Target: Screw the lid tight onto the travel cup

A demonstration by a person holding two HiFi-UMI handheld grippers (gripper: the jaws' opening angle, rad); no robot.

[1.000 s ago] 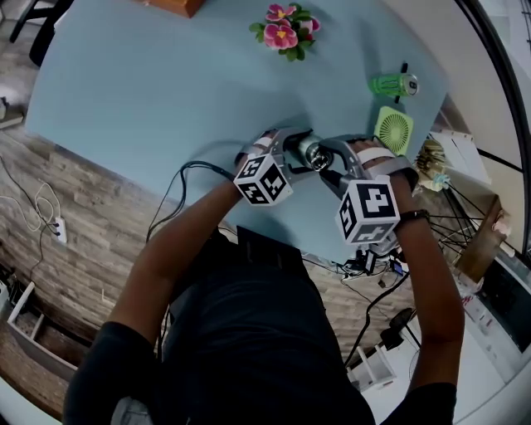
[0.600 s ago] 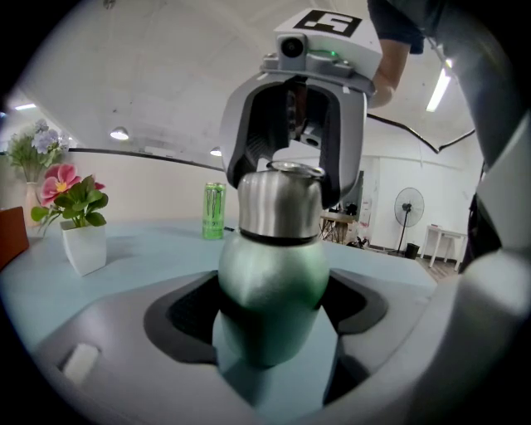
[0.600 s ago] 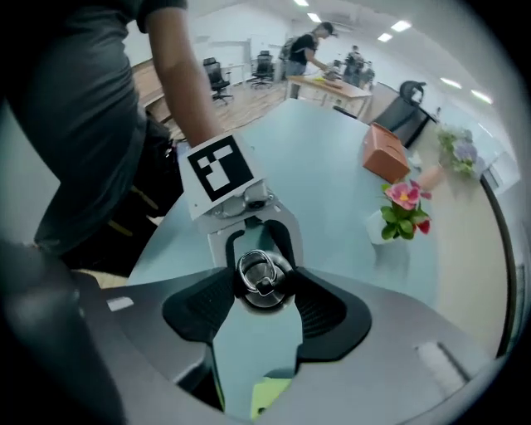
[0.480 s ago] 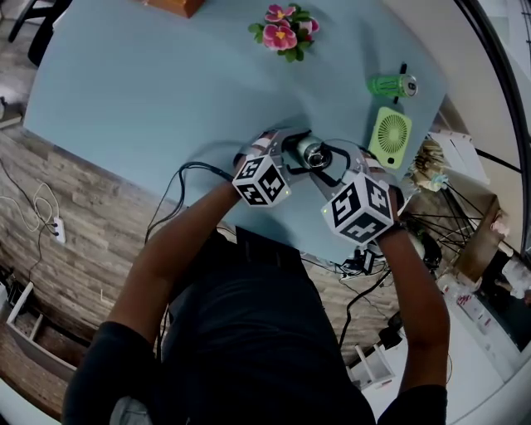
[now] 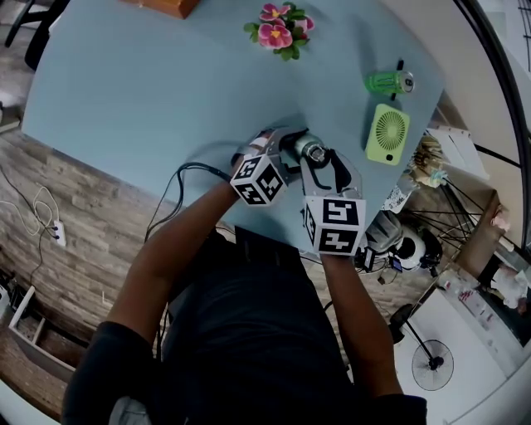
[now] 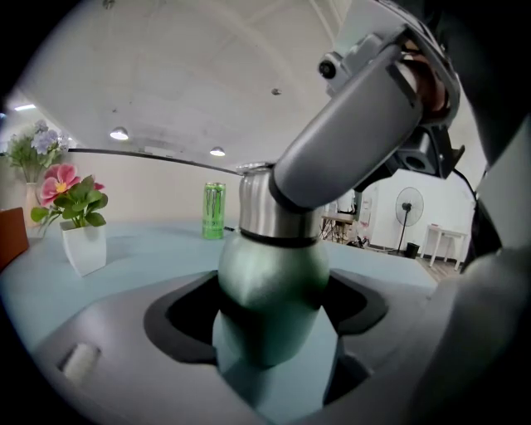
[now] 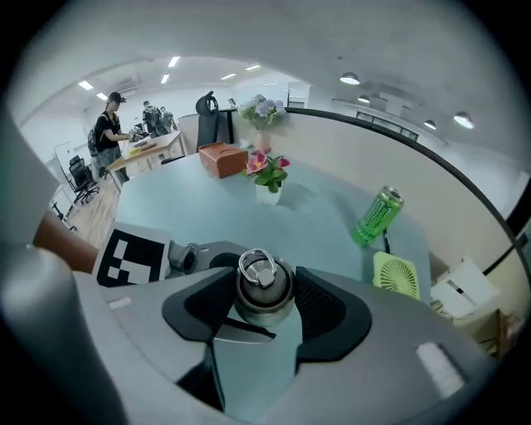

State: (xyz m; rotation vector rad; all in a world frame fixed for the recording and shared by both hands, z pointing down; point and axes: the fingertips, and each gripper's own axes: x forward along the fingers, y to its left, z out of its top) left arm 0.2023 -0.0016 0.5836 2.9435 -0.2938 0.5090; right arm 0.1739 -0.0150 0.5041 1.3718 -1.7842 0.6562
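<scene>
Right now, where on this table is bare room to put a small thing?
The wide bare stretch of table left of the travel cup, between the orange box and near edge. Also the gap between flower pot and cup. Crowded: right side, by can and fan.

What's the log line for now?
left hand-held gripper: shut on travel cup | right hand-held gripper: jaws just closed, shut on lid

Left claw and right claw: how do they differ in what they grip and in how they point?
The left claw clamps the travel cup by its green body and lies nearly level; the right claw grips the steel lid, pointing steeply down, its jaws having just been closing. Both hold the same cup.
</scene>
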